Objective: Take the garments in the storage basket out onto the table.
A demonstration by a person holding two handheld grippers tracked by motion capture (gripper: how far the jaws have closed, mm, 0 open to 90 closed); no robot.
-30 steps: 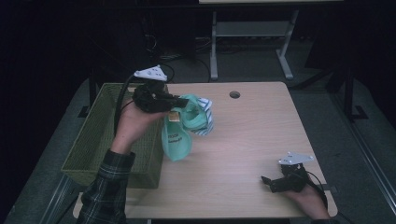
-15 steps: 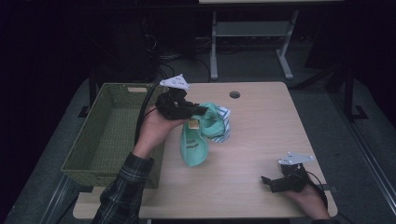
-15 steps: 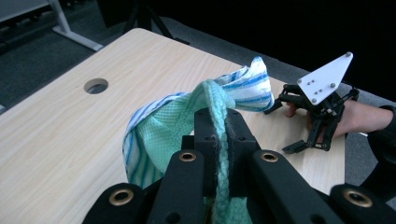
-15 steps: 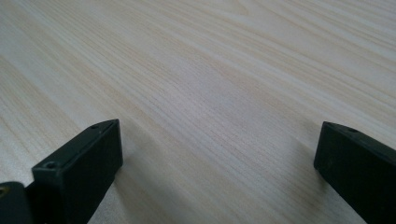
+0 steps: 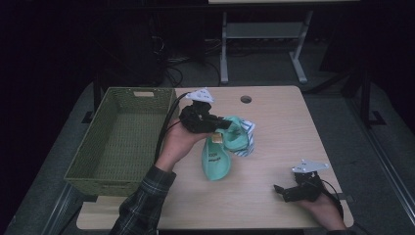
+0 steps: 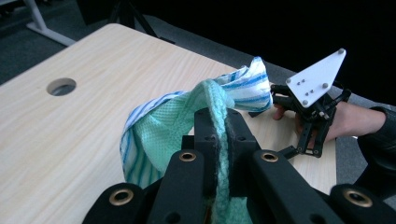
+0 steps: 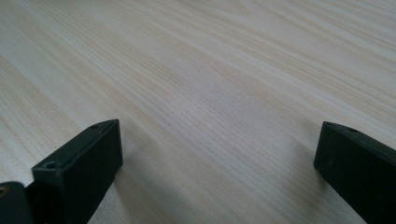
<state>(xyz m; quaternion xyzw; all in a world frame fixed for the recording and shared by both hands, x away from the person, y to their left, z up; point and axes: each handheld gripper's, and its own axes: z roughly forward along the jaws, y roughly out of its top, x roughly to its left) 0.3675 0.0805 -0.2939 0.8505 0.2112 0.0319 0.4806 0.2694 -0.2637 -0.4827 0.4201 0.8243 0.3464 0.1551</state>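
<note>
The left gripper (image 6: 219,140) has its two black jaws pressed together on a fold of a mint-green knit cloth (image 5: 218,159), with a blue-and-white striped cloth (image 5: 247,137) bunched against it. In the high view the left gripper (image 5: 222,125) holds this bundle just above the middle of the light wooden table (image 5: 274,117), with the green cloth's loose end drooping to the tabletop. A second ago the bundle hung at the table's left edge, beside the green woven basket (image 5: 122,137); it has since moved rightward, clear of the basket. The right gripper (image 5: 281,191) lies near the table's front right corner, where it was before, held by the person's right hand (image 5: 320,208). In the right gripper view its jaws stand spread wide over bare wood.
</note>
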